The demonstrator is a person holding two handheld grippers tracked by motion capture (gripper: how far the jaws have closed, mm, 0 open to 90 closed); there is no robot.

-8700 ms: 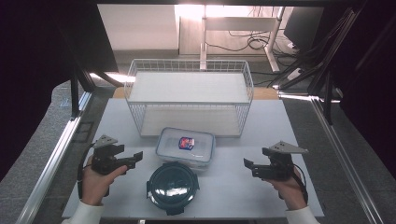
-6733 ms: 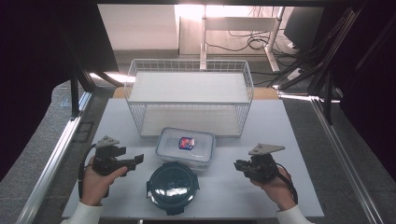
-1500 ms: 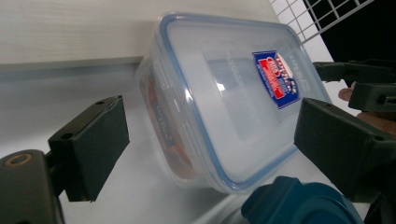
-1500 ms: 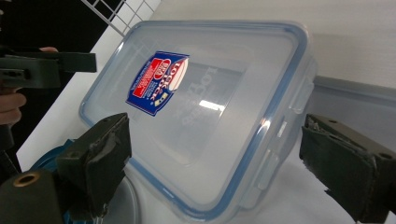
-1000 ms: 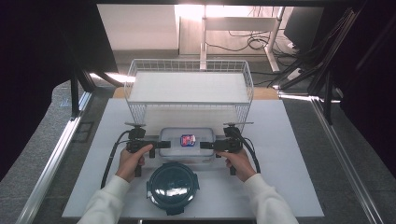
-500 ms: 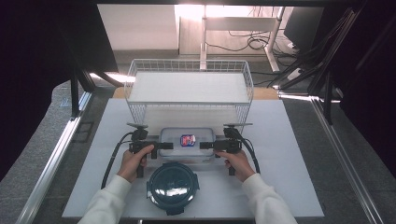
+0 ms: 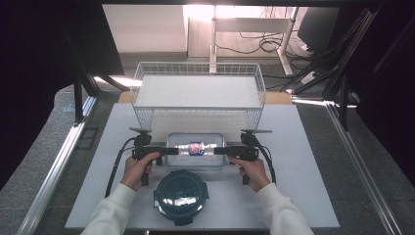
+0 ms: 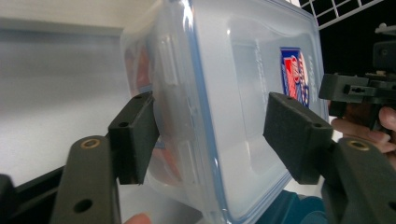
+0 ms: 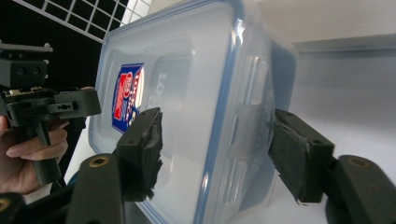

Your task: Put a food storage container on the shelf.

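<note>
A clear rectangular container [image 7: 195, 147] with a blue-sealed lid and a red and blue label lies flat on the white table [image 7: 303, 161]. My left gripper [image 7: 169, 151] is at its left end and my right gripper [image 7: 221, 151] at its right end. In the left gripper view the container [image 8: 243, 93] sits between the jaws of the left gripper [image 8: 210, 126], one under the base and one over the lid, with a gap showing. The right gripper [image 9: 217, 140] straddles the container [image 9: 196, 93] the same way. Both stand open.
A round dark teal lidded bowl [image 7: 181, 197] sits just in front of the container, between the person's wrists. A white wire basket [image 7: 198, 93] stands right behind it. Bare table lies to the left and right.
Both grippers came in from the table's sides to the container's two ends. Over the last second they have barely moved, and the container stays in place.
</note>
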